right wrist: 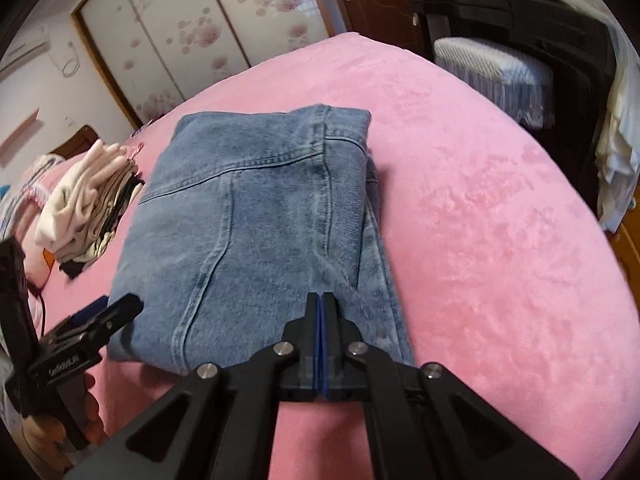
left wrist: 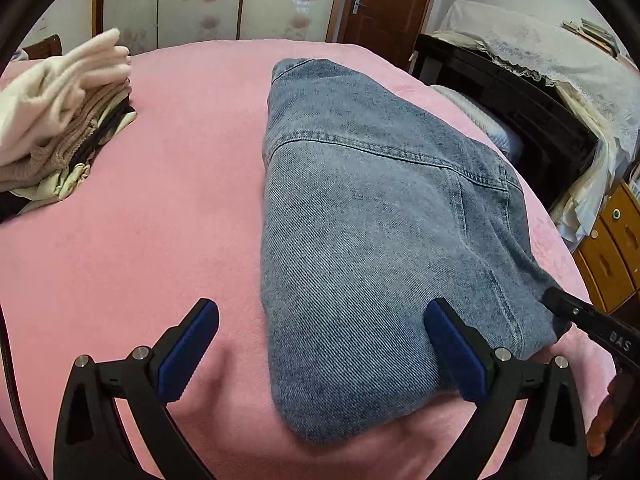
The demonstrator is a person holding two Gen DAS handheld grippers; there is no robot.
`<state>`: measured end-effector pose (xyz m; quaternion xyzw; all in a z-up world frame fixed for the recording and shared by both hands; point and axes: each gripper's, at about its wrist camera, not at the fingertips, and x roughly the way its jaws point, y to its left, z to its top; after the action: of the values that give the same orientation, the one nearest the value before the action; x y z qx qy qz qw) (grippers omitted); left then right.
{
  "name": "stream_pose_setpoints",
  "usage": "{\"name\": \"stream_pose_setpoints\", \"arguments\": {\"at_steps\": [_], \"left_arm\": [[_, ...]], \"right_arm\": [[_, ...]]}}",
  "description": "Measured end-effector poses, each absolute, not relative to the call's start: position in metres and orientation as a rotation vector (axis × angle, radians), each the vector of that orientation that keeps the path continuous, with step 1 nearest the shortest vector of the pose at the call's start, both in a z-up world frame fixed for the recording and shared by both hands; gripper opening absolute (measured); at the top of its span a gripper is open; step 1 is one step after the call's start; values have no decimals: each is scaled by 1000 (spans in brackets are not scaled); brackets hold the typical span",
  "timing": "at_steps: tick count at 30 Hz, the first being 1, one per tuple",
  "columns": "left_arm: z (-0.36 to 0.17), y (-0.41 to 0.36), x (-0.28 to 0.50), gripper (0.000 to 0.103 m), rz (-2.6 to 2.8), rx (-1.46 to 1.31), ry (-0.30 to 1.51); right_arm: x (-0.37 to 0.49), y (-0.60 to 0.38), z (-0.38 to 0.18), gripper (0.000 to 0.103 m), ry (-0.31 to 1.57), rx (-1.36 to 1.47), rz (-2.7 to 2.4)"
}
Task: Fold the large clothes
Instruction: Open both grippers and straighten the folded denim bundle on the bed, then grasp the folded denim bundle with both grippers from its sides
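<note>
What we cannot make out around the folded jeans

The folded jeans (right wrist: 256, 216) hide their own lower layers from us, so we cannot count the folds. In the right wrist view the right gripper (right wrist: 321, 300) covers the near hem, and we cannot tell whether any denim sits between its closed pads. The left gripper (right wrist: 100, 312) is cut off at the left edge there, one finger hidden. The pile of clothes (left wrist: 60, 120) runs off the frame, its garments too bunched to name.
</note>
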<state>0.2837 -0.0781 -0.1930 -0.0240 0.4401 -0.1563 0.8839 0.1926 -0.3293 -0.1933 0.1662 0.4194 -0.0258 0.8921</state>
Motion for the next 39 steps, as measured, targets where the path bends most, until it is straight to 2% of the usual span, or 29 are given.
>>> {"name": "stream_pose_setpoints", "arguments": {"at_steps": [12,14,16,18,23,28,29,31,34,39], "left_arm": [[-140,-89,252,102,-349,143,910],[-125,-89,252,102,-364,152,923],[-113,-89,255,102,-373,150,947],[-102,-90,261,102,-386,154,979],[-68,-84,277,102,-463,94,981],[-37,-82,298,103,-489,89,926],[-34,-80,304,103,-496,77,928],[-31,-77,321,102,-537,35,940],[-43,-79,347,102,-573,28,990],[-100,-85,378,102,-599,34,1131]], "right_arm": [[177,-303,-142,4,874,298,28],[177,-300,-133,12,875,284,33],[176,-301,-119,32,857,289,53],[175,-305,-106,40,831,306,72],[185,-313,-73,43,797,298,78],[205,-322,-43,69,774,240,62],[210,-325,-38,72,769,236,63],[221,-330,-34,86,760,227,68],[245,-340,-44,93,803,219,78],[281,-360,-97,93,926,290,117]]}}
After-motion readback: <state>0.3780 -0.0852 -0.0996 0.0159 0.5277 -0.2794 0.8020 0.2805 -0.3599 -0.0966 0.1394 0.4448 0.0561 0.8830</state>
